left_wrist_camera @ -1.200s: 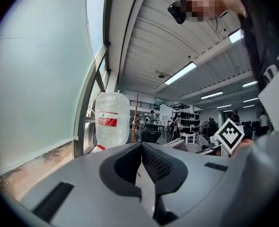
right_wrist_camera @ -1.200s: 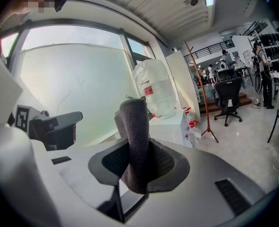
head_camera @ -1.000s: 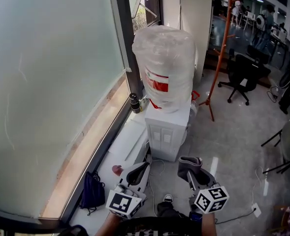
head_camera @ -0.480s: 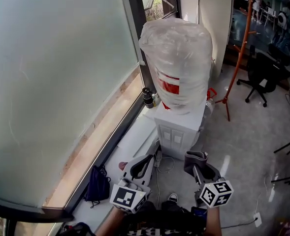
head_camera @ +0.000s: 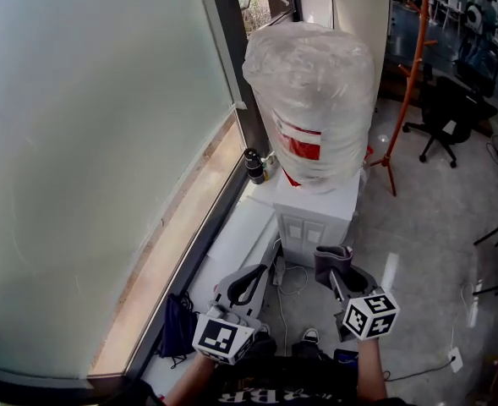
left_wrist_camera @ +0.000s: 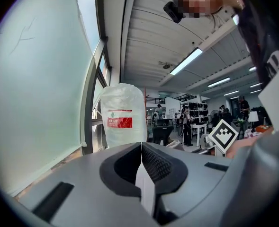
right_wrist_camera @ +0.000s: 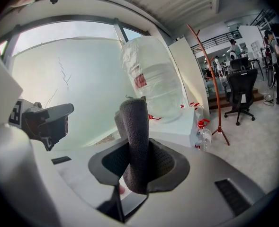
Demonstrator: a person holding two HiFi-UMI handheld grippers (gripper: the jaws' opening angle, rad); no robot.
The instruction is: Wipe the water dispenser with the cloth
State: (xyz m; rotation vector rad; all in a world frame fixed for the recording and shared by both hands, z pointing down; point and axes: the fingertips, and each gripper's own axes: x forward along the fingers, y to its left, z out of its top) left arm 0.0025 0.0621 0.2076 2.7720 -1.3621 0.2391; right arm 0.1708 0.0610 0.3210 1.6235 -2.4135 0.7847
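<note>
The white water dispenser (head_camera: pixel 316 218) stands by the window, topped by a big plastic-wrapped bottle (head_camera: pixel 312 100) with a red label. It also shows ahead in the left gripper view as the bottle (left_wrist_camera: pixel 122 115) and in the right gripper view as the bottle (right_wrist_camera: pixel 151 79). My right gripper (head_camera: pixel 340 273) is shut on a folded dark grey cloth (right_wrist_camera: pixel 135 141), held short of the dispenser's front. The cloth (head_camera: pixel 333 265) pokes up from the jaws. My left gripper (head_camera: pixel 247 284) hangs to the left, jaws shut together with nothing between them (left_wrist_camera: pixel 141 167).
A frosted glass wall (head_camera: pixel 88 142) and a wooden sill (head_camera: pixel 172 252) run along the left. A dark flask (head_camera: pixel 254 166) stands by the dispenser. A dark bag (head_camera: pixel 177 328) lies on the floor. An orange coat stand (head_camera: pixel 413 49) and an office chair (head_camera: pixel 443 117) stand at the right.
The view has closed in on the dispenser, which now sits larger and nearer. Both grippers have kept their pose, the cloth still clamped in the right one.
</note>
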